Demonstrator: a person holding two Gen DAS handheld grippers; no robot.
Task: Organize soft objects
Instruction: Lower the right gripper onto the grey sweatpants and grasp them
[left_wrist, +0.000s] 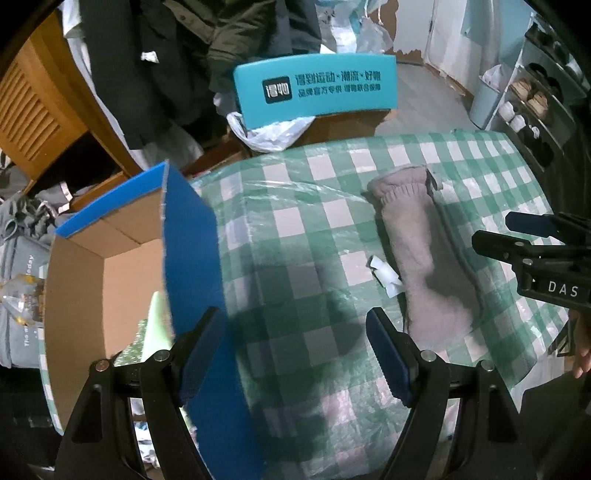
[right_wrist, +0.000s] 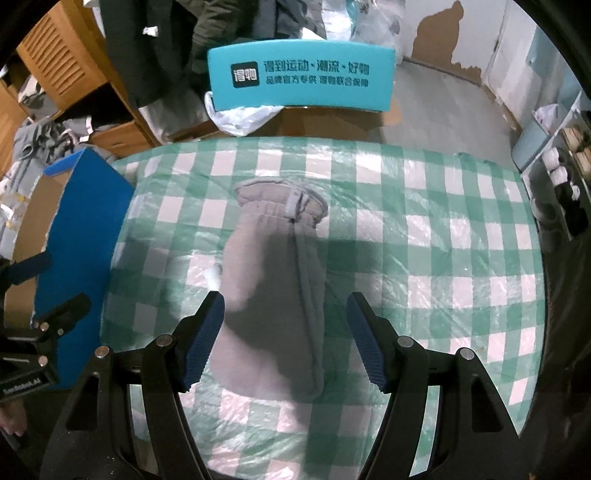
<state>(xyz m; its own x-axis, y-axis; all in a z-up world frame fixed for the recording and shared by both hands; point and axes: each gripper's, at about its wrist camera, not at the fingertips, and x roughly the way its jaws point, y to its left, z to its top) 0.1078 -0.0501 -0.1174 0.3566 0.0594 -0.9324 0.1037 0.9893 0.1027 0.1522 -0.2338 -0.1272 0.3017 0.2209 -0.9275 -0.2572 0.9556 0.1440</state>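
Green-checked tablecloth (right_wrist: 443, 236) under clear plastic fills most of what I see, with a turquoise chair back (right_wrist: 299, 79) behind it. My right gripper (right_wrist: 286, 339) hangs with its jaws apart and nothing in them, right over the grey fleece pants (right_wrist: 273, 295) lying flat mid-table. My left gripper (left_wrist: 295, 352) is spread and empty too, beside the blue cardboard box (left_wrist: 192, 258) at the table's left edge.

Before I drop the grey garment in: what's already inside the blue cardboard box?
In the left wrist view, the blue cardboard box holds something pale green and a patterned item near its front corner. The bare floor shows behind them. The left gripper and the box wall hide the rest.
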